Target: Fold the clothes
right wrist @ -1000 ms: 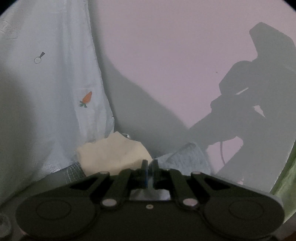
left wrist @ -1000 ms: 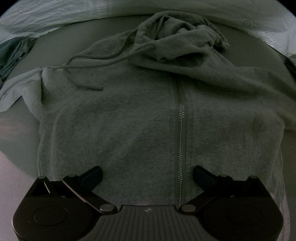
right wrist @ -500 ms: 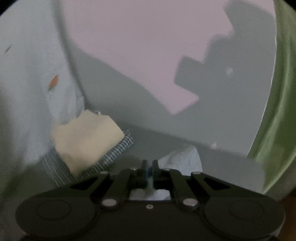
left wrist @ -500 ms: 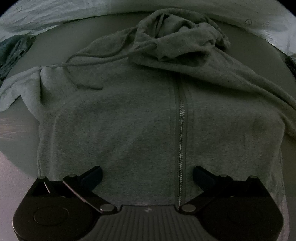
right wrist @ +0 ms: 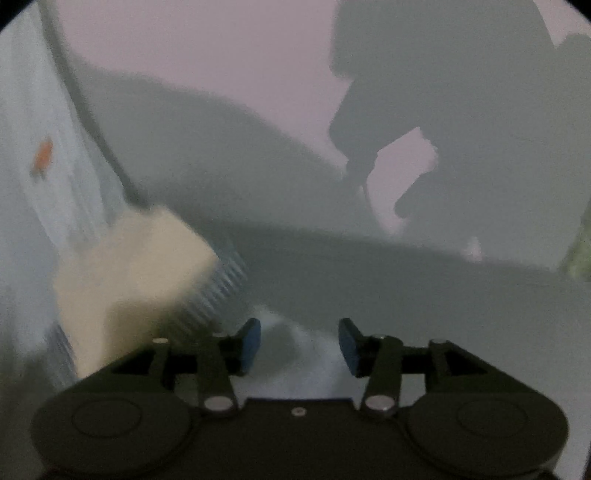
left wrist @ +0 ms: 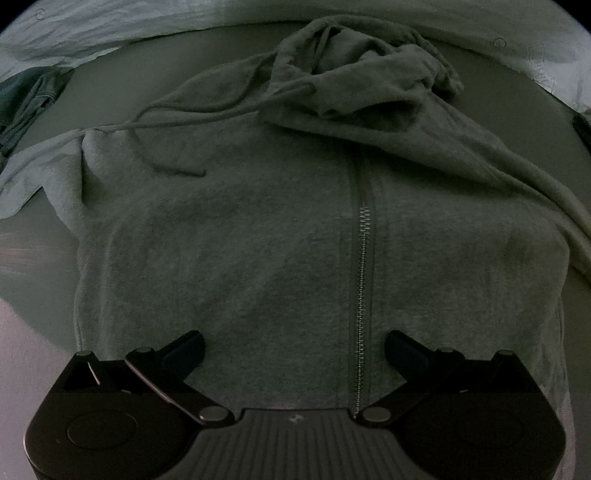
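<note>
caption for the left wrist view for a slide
Open left gripper poised over the hem of a grey zip hoodie laid flat, hood bunched.

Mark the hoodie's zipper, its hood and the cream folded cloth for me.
zipper (left wrist: pixel 364 295), left wrist view, mid teeth.
hood (left wrist: pixel 369 77), left wrist view, crumpled top.
cream folded cloth (right wrist: pixel 136 266), right wrist view, blurred top face.

Grey hoodie (left wrist: pixel 258 240) spread front-up on a dark table (left wrist: pixel 37 236), zip (left wrist: pixel 364 280) closed, hood (left wrist: pixel 362 85) crumpled at the far end, drawstring (left wrist: pixel 177 122) trailing left, left gripper (left wrist: pixel 293 347) open over the hem, pale sheet (left wrist: pixel 110 26) beyond
</note>
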### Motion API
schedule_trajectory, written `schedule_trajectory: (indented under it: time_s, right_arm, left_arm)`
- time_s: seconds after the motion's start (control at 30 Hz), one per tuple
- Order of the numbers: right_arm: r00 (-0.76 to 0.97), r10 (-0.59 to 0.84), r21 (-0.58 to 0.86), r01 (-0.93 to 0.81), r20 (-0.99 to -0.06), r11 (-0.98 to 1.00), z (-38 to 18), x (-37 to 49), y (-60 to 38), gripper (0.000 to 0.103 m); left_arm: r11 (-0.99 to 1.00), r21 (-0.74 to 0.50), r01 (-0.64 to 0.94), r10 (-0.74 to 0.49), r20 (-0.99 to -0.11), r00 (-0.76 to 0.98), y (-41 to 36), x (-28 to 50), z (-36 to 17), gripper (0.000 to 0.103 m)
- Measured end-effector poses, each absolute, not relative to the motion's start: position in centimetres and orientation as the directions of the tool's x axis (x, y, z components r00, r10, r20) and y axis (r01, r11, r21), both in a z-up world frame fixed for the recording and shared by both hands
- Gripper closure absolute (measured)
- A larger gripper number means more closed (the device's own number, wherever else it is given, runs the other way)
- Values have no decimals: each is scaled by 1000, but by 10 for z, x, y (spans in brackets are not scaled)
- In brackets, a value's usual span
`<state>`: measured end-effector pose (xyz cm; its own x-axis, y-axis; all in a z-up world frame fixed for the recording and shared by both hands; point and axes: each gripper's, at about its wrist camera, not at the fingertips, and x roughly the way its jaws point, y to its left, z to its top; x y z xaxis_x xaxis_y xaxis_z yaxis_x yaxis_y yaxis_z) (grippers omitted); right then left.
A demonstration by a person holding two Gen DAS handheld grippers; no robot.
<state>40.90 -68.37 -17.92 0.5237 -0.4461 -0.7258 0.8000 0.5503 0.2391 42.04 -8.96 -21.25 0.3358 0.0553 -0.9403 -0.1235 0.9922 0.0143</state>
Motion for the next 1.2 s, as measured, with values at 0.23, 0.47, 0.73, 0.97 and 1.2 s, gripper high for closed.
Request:
schedule_trajectory:
  time_s: [0.23,0.47,0.73,0.97,1.2]
  right_arm:
    - [559,-382,211,726,-736,655,-214,415,-655,58]
    - [556,-512,14,686,-655,727,-168,405,-627,95]
    - [352,-543,-150,720,-762,677,-208,379,-635,84]
    - [461,-554,-179,634,-693,752,-188,389,-596,51]
    - [593,-163,114,401,-789,909,-198,394,-545,37]
  left_arm:
    - [990,17,-140,62,-945,323,-92,421,-212,0]
    - [990,16,-140,59,-949,309,-92,423,-212,0]
    - [991,14,-133,57,-943,328,-92,418,-212,0]
    - [992,13,-122,56,-933,356,-91,412,-213,0]
    - [996,11,-93,47,-917,396,-92,415,-213,0]
